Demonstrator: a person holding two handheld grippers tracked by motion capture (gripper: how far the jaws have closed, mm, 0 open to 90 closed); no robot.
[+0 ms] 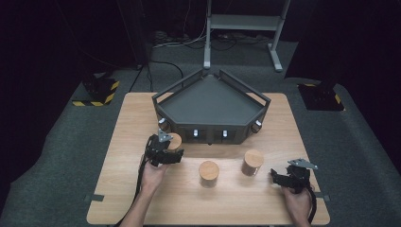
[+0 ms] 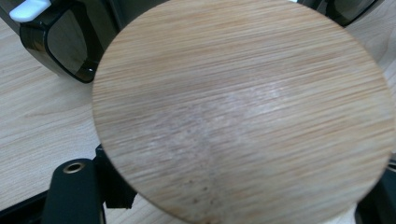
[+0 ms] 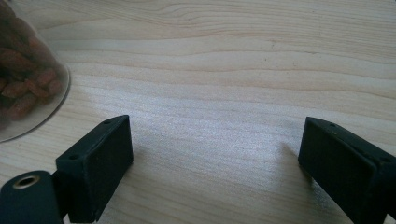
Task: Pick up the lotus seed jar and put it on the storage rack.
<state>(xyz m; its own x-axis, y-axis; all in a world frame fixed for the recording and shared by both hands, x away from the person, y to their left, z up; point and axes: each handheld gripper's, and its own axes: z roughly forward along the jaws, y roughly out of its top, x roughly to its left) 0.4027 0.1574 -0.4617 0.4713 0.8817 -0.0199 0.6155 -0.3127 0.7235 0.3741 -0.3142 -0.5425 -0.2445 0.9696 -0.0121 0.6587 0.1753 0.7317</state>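
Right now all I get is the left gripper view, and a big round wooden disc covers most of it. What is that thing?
Observer: It is the wooden lid of a held jar, gripped by the left gripper just in front of the dark tray.
Operator: Is that the only jar?
Observer: No. Two more lidded jars stand on the table: a middle jar and a right jar.
Operator: And the other hand?
Observer: The right gripper sits low beside the right jar, its jaws open with only bare tabletop between them.
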